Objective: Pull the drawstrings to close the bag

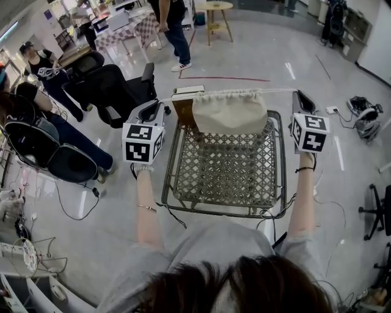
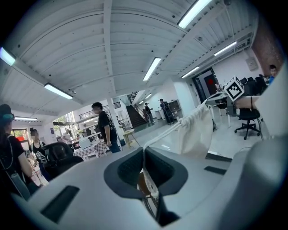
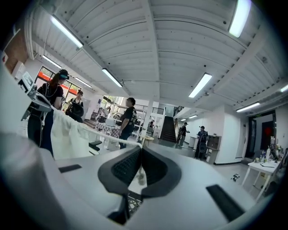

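A cream cloth bag (image 1: 229,113) hangs by its gathered top over the far end of a woven wire table (image 1: 183,198). Its white drawstrings run out taut to both sides. My left gripper (image 1: 165,110) is shut on the left drawstring (image 1: 184,93), and my right gripper (image 1: 298,93) is shut on the right drawstring (image 1: 278,91). In the left gripper view the string (image 2: 166,131) leads from the shut jaws of the left gripper (image 2: 143,150) up to the bag (image 2: 198,132). In the right gripper view the cord (image 3: 105,133) runs from the bag (image 3: 67,137) into the right gripper (image 3: 141,150).
A brown box (image 1: 182,109) stands just behind the bag's left side. Black office chairs (image 1: 107,88) and seated people are at the left. A standing person (image 1: 174,27) and a wooden stool (image 1: 215,12) are further back. Cables (image 1: 351,113) lie on the floor at the right.
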